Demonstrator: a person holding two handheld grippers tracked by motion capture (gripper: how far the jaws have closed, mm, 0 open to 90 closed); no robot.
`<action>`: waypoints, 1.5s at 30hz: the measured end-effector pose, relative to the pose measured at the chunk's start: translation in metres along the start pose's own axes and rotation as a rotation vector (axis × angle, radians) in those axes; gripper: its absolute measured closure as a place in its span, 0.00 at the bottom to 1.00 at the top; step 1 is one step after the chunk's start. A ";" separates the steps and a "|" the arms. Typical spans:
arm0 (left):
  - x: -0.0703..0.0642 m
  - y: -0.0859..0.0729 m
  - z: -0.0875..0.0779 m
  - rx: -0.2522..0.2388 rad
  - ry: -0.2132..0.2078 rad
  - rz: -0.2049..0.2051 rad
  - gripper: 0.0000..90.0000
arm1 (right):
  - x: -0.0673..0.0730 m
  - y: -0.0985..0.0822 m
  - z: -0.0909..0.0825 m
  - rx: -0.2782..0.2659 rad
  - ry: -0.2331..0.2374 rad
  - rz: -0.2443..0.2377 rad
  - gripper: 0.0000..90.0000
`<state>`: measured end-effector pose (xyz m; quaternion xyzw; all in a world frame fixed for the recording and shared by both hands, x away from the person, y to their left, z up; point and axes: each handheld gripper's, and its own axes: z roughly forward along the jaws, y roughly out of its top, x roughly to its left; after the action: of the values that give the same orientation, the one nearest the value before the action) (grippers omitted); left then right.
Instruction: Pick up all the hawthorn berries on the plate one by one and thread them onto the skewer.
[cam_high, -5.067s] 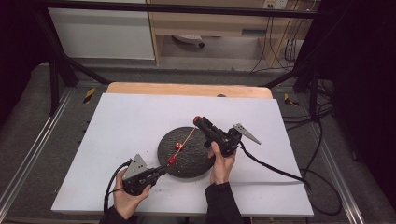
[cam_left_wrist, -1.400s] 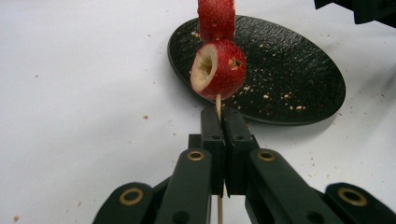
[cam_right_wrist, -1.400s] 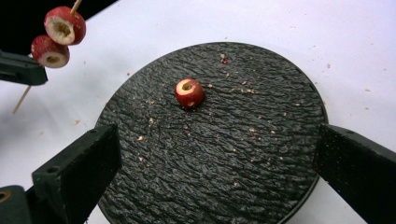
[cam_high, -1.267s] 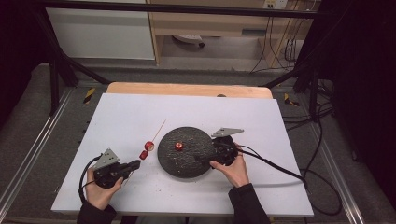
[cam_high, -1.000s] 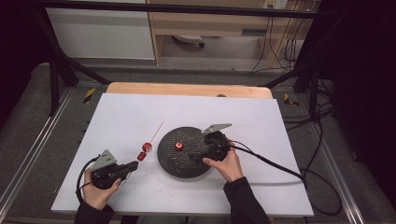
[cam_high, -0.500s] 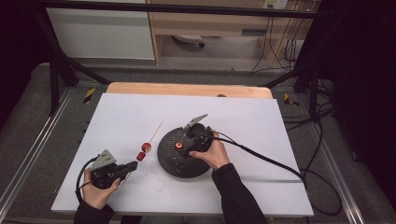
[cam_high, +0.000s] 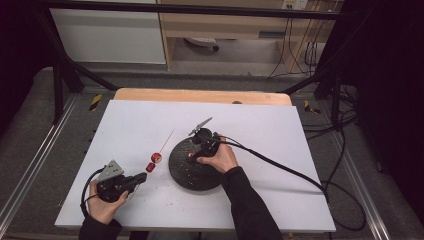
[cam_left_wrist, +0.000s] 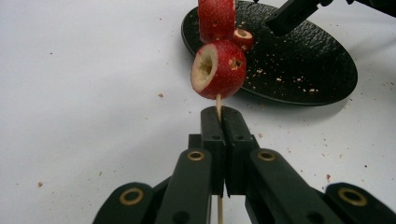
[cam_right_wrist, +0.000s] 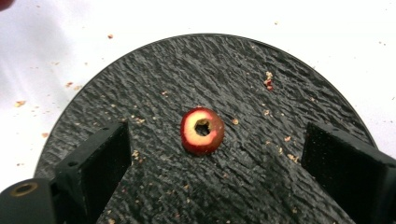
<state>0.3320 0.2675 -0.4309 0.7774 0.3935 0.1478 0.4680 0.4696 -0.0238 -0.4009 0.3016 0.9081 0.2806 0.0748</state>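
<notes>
The plate (cam_right_wrist: 299, 107) is black and rough, bumpy like stone, and not shiny. The fruit ring (cam_right_wrist: 202, 130) on it has smooth, shiny red skin and a pale, soft-looking inside. The fruit pieces (cam_left_wrist: 218, 69) on the thin wooden stick (cam_left_wrist: 218, 103) look wet and glossy. The left tongs (cam_left_wrist: 225, 135) are smooth black plastic with small brass-coloured metal rings. The table (cam_high: 125, 125) top is white, flat and matt, with a bare wood edge.

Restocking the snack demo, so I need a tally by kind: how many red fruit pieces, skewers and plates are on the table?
Red fruit pieces: 3, two on the skewer, one on the plate
Skewers: 1
Plates: 1
Total: 5
</notes>
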 end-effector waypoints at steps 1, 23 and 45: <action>0.000 0.000 0.000 0.000 0.000 0.000 0.98 | 0.000 0.002 0.001 0.010 -0.003 -0.006 0.11; 0.000 0.000 0.001 0.006 -0.002 -0.003 0.98 | -0.001 0.017 0.023 0.146 0.050 -0.098 0.54; 0.001 0.000 0.001 0.007 -0.001 -0.002 0.98 | -0.004 0.019 0.024 0.182 0.074 -0.079 0.70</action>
<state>0.3326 0.2677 -0.4317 0.7787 0.3943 0.1455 0.4658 0.4893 -0.0026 -0.4105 0.2608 0.9431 0.2048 0.0246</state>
